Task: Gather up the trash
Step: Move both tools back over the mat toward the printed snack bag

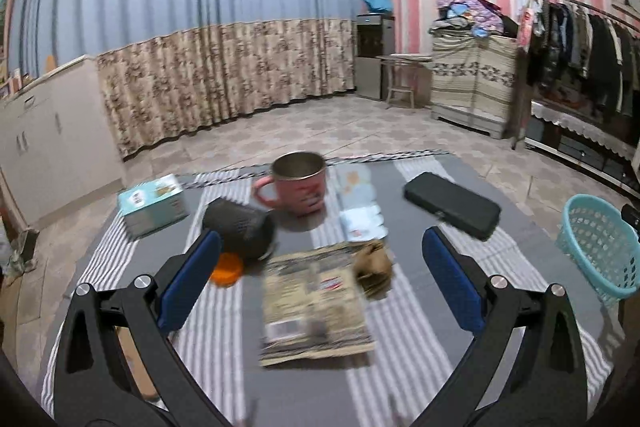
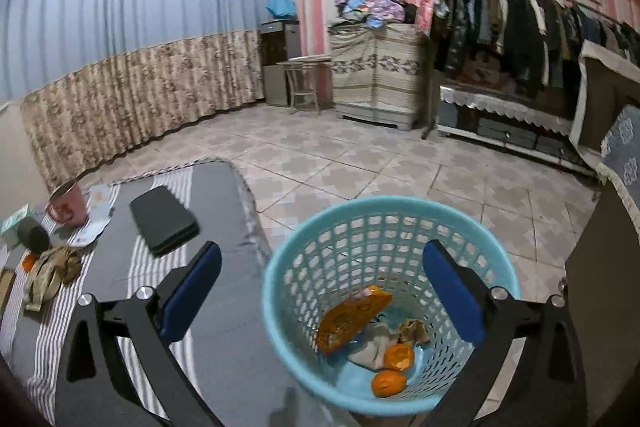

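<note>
My left gripper (image 1: 320, 279) is open and empty above the striped table, over a flat printed wrapper (image 1: 316, 307). A crumpled brown paper (image 1: 374, 267) lies by the wrapper's far right corner; it also shows in the right wrist view (image 2: 52, 269). An orange peel (image 1: 227, 268) lies beside the left finger. My right gripper (image 2: 320, 291) is open and empty above the light-blue basket (image 2: 280, 307), which holds an orange packet (image 2: 352, 319), two orange peels (image 2: 398, 357) and crumpled paper (image 2: 414, 331). The basket shows at the right edge in the left wrist view (image 1: 596, 243).
On the table stand a pink mug (image 1: 298, 185), a black speaker lying on its side (image 1: 240, 229), a teal box (image 1: 152, 203), a black case (image 1: 452, 205) and a small white packet (image 1: 360, 203). Tiled floor, curtains and a clothes rack (image 2: 520, 27) lie beyond.
</note>
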### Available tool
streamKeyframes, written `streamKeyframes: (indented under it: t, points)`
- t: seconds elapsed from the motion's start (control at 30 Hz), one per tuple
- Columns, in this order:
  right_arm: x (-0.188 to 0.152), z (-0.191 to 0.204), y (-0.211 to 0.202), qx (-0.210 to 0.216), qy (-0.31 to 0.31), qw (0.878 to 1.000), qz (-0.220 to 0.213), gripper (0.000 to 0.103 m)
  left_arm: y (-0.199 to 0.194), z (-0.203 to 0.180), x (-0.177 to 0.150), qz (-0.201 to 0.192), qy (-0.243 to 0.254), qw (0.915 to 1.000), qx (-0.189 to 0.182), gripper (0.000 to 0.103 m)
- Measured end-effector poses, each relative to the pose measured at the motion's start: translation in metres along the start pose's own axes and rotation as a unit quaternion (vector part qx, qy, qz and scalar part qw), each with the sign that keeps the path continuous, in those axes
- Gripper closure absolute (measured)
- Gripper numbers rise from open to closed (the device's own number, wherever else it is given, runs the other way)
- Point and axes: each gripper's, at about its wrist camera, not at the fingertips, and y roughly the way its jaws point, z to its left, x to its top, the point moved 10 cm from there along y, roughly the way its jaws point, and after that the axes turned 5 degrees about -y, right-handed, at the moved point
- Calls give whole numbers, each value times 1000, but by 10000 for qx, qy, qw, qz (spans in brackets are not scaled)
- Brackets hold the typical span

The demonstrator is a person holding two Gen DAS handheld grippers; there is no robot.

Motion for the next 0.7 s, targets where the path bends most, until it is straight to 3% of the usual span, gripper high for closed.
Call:
streamKeyframes:
  t: [0.43, 0.7]
  points:
    - [-19, 84, -3, 692, -255, 9970, 225, 5, -2, 77, -48, 382, -196, 9984, 365, 6]
    - [-37, 121, -1, 939, -429, 9932, 542, 5, 17, 84, -72, 754, -214, 9965, 303, 6]
